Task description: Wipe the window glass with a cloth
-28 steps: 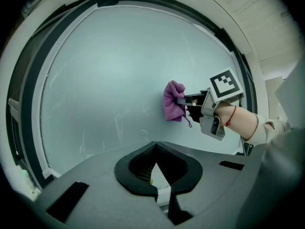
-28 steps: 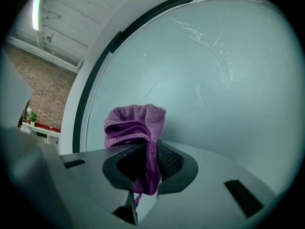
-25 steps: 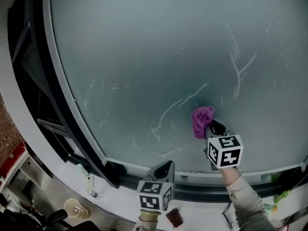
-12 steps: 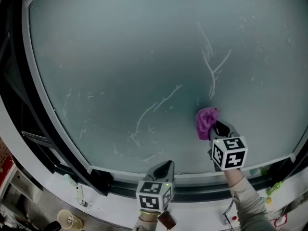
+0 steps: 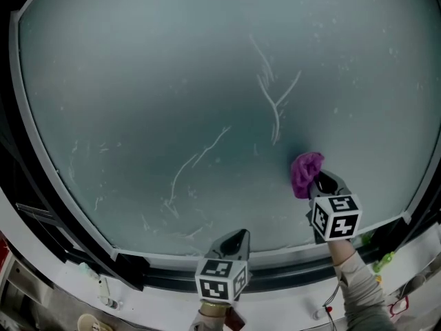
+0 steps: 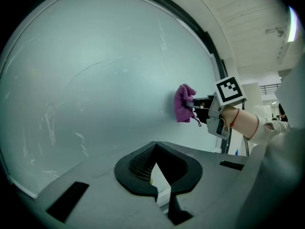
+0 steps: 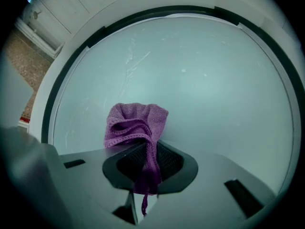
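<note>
Bunched purple cloth (image 5: 305, 173) pressed against streaked, frosted window glass (image 5: 172, 81).

Knitted cloth (image 7: 136, 125), matt frosted glass (image 5: 172, 67) (streaked)

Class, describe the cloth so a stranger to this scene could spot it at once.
Start at the large pale window glass with white streaks. Near its lower right edge, the right hand-held gripper clamps a bunched cloth. It is the only purple thing there.

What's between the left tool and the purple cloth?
Only bare window glass between the left tool and the cloth clamped in the right tool; clearest in the left gripper view.
</note>
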`<state>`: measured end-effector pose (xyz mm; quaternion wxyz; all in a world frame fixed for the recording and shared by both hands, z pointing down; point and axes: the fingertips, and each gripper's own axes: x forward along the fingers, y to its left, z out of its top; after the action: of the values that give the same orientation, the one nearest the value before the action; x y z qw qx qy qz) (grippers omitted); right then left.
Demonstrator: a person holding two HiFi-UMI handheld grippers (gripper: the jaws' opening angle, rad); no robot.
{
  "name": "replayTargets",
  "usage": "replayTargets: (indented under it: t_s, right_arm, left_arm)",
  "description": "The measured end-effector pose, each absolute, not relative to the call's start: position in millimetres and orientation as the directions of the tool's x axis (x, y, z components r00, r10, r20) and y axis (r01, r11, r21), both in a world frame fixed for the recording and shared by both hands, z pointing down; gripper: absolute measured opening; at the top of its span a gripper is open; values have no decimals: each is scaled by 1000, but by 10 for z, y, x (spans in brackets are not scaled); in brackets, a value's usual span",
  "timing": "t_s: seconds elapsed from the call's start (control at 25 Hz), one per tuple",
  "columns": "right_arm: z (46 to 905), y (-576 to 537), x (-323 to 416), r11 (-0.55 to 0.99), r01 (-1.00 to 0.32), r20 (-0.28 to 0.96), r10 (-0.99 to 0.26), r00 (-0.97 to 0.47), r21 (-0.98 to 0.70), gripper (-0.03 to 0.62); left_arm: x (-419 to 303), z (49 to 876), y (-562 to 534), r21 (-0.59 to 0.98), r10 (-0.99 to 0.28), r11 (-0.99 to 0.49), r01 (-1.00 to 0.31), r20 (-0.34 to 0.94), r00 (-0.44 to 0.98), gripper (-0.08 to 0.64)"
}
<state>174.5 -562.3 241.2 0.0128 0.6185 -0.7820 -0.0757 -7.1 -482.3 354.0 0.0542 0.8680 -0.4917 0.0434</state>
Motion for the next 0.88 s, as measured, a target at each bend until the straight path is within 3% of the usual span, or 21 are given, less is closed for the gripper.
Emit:
replayTargets:
  t_s: [0.44, 0.88]
  right_arm:
    - [2442, -5608, 2298, 114, -986, -67, -990, -122, 120, 49]
    - [2464, -5579, 2320, 105, -988, -64, -992, -113, 113, 49]
  left_arm:
    - [150, 3503, -4896, 39, -823, -554, -832, 125, 554, 5]
    - [141, 3482, -4894, 33, -823, -556, -831, 123, 555, 5]
